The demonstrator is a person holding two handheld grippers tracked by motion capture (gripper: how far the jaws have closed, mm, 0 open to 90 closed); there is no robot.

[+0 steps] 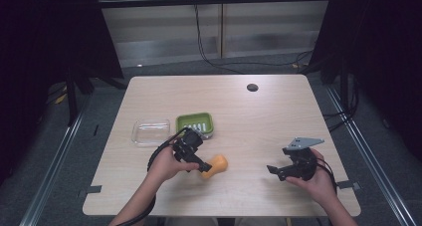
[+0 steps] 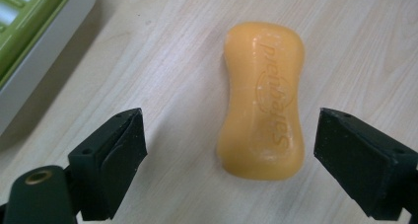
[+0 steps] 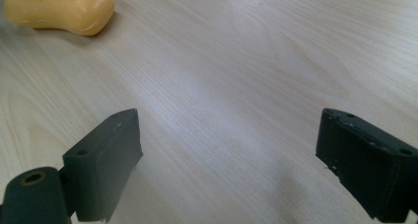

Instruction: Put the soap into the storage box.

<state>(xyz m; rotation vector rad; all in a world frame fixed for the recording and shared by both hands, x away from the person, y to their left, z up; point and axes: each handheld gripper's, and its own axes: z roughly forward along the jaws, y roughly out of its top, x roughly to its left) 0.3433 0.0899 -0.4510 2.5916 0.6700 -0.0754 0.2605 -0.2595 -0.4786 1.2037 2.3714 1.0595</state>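
An orange bar of soap (image 1: 215, 165) (image 2: 262, 98) (image 3: 61, 9) lies flat on the wooden table (image 1: 259, 126). My left gripper (image 1: 204, 167) (image 2: 229, 157) hovers just above it, open, with one jaw on each side of the bar and neither touching it. Behind it stands a green soap dish (image 1: 195, 124) (image 2: 29, 41) with a ribbed floor. A clear empty container (image 1: 151, 131) sits left of the dish. My right gripper (image 1: 273, 172) (image 3: 226, 160) is open over bare wood at the table's right front, well apart from the soap.
A small dark round cap (image 1: 252, 87) sits in the tabletop near its far edge. Cables (image 1: 209, 52) hang behind the table. Metal floor rails (image 1: 368, 151) run along both sides, with dark curtains beyond.
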